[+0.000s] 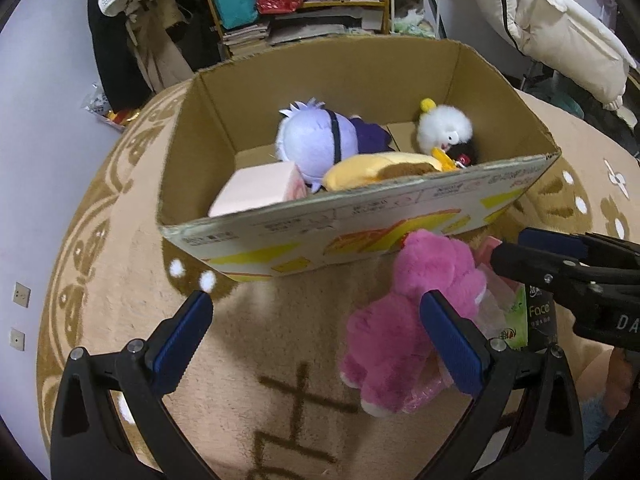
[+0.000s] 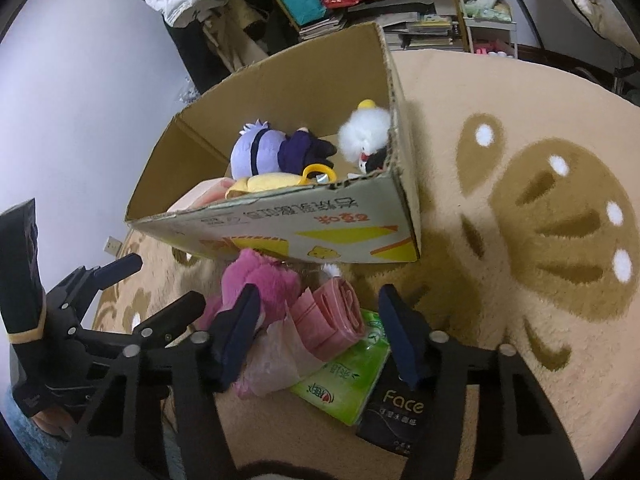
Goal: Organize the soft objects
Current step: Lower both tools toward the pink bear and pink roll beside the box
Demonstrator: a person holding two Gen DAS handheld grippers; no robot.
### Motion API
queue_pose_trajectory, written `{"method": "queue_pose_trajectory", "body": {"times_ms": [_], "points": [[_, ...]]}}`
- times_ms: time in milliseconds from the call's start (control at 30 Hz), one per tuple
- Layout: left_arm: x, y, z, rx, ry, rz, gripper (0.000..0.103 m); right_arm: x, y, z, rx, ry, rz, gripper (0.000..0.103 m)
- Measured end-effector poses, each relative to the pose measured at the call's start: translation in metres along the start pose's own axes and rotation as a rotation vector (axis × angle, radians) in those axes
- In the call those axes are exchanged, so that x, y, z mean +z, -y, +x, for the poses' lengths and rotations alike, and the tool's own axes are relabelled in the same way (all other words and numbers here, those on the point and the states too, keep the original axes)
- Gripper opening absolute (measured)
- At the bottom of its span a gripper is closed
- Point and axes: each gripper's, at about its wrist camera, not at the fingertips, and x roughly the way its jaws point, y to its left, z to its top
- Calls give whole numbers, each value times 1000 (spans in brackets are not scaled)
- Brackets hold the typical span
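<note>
An open cardboard box (image 1: 360, 216) (image 2: 280, 236) on the rug holds a purple-headed doll (image 1: 316, 140) (image 2: 260, 152), a white fluffy toy (image 1: 444, 128) (image 2: 364, 136), a yellow plush (image 1: 380, 168) (image 2: 272, 182) and a pink block (image 1: 260, 192). A pink plush bear (image 1: 404, 316) (image 2: 256, 280) lies on the rug in front of the box. My left gripper (image 1: 316, 320) is open and empty just left of the bear. My right gripper (image 2: 316, 320) is open above a pink bag roll (image 2: 332, 320), holding nothing; it also shows in the left wrist view (image 1: 516, 248).
A green tissue pack (image 2: 348, 376) (image 1: 516, 320) and a black Face pack (image 2: 396, 416) lie beside the bear. A tan patterned rug (image 1: 280, 380) (image 2: 520, 200) covers the floor. Shelves (image 1: 340, 0), hanging coats (image 1: 560, 28) and a wall (image 1: 40, 120) stand behind the box.
</note>
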Motion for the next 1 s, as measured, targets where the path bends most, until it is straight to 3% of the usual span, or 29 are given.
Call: {"method": "queue_pose_trajectory", "body": {"times_ms": [67, 367, 700, 1000], "points": [[1, 3, 3, -19, -10, 8, 102, 0, 0, 3, 1, -9, -3, 49], [7, 2, 14, -65, -38, -20, 102, -1, 6, 14, 5, -31, 4, 39], [7, 3, 18, -163, -70, -28, 102, -1, 17, 19, 12, -49, 32, 39], [4, 15, 27, -206, -105, -12, 102, 0, 19, 20, 17, -49, 45, 39]]}}
